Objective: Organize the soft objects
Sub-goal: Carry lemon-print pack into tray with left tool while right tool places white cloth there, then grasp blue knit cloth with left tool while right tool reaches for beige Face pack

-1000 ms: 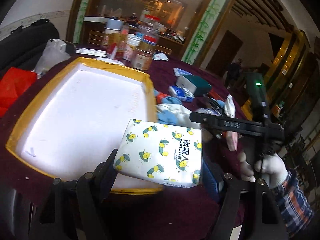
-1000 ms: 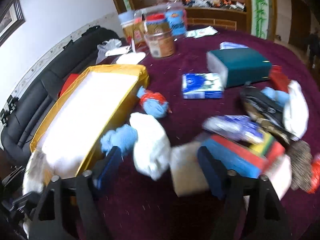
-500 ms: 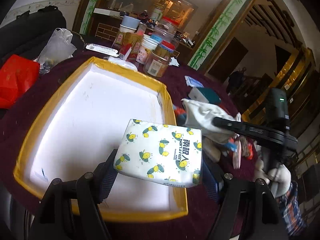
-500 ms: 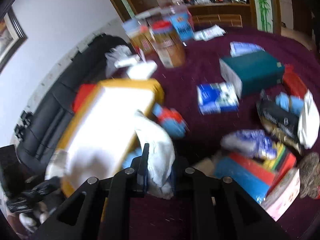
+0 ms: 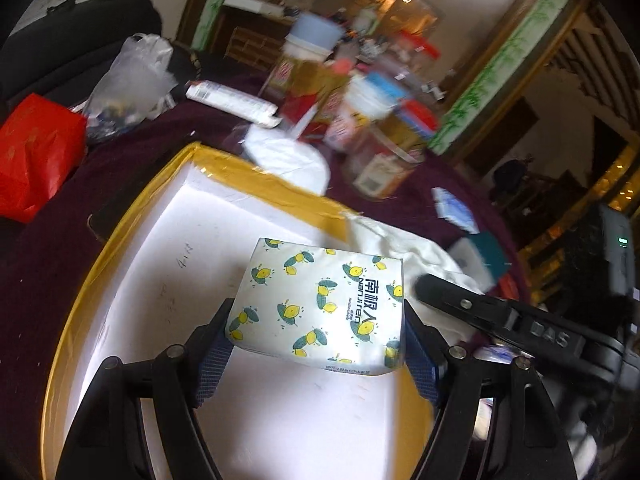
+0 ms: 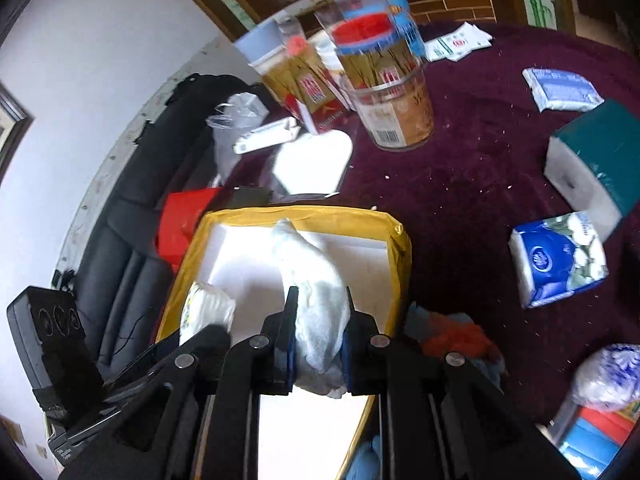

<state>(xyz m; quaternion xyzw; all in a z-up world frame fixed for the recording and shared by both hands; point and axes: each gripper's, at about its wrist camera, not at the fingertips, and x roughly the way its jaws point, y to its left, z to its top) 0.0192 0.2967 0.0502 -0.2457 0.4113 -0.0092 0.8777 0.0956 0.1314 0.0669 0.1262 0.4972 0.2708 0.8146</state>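
Note:
A white tissue pack with a lemon print (image 5: 320, 304) is pinched between the blue pads of my left gripper (image 5: 316, 344), above the white floor of a yellow-rimmed foam tray (image 5: 132, 216). My right gripper (image 6: 318, 320) is shut on a crumpled white cloth (image 6: 312, 276), held over the same tray (image 6: 400, 248) near its right wall. In the left wrist view that cloth (image 5: 400, 244) hangs from the right gripper's black finger (image 5: 452, 300). The right wrist view shows the tissue pack (image 6: 204, 308) at the lower left, by the left gripper's arm (image 6: 160, 380).
On the maroon tablecloth stand jars and boxes (image 6: 384, 92) behind the tray. To the right lie a blue tissue pack (image 6: 556, 260), a teal box (image 6: 592, 160) and blue and orange cloths (image 6: 452, 332). A red bag (image 5: 36, 156) and a plastic bag (image 5: 132, 80) sit left of the tray.
The right gripper shut on the white cloth, lifted it off the table and carried it left over the tray. The left gripper carried the tissue pack further over the tray.

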